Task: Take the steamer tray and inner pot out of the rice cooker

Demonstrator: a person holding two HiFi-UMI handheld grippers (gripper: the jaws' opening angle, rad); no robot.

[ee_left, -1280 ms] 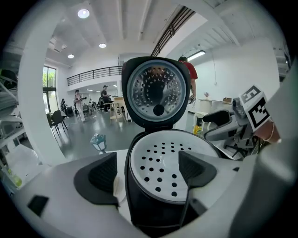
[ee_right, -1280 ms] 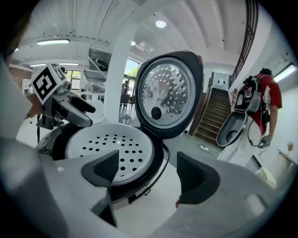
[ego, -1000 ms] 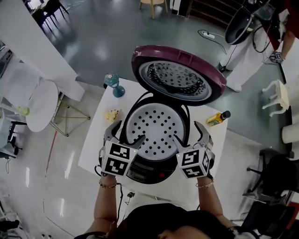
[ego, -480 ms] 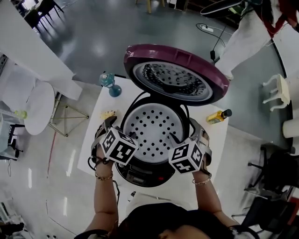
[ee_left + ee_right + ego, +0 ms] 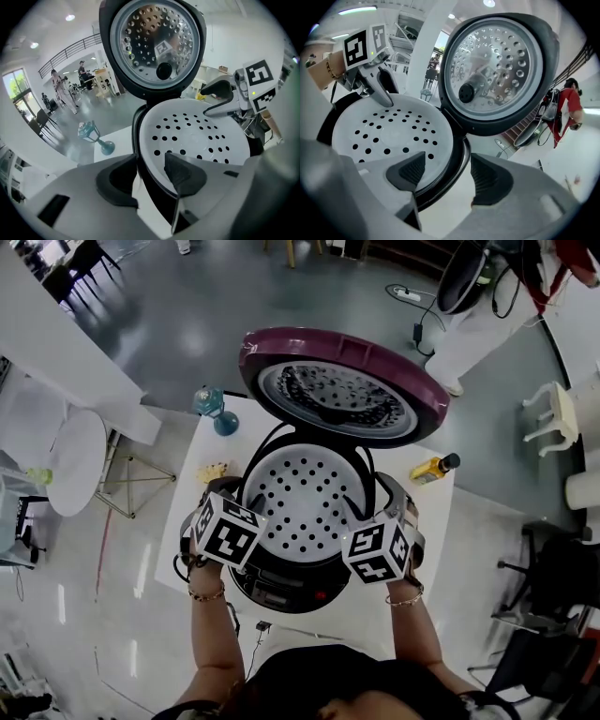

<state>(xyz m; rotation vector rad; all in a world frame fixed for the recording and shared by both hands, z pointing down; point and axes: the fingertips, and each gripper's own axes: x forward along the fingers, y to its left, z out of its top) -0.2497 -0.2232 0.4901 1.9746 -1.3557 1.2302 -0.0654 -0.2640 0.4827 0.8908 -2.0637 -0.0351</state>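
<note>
Now my left gripper (image 5: 150,163) and right gripper (image 5: 447,161) each straddle an opposite rim of the steamer tray (image 5: 305,498), seated in the open rice cooker (image 5: 281,585), jaws closing but not yet pinching, so it should lift level.

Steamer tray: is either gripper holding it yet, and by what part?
Not yet. The left gripper and right gripper each straddle the steamer tray at its rim, on opposite sides. Their jaws are closing, but neither visibly clamps it.
</note>
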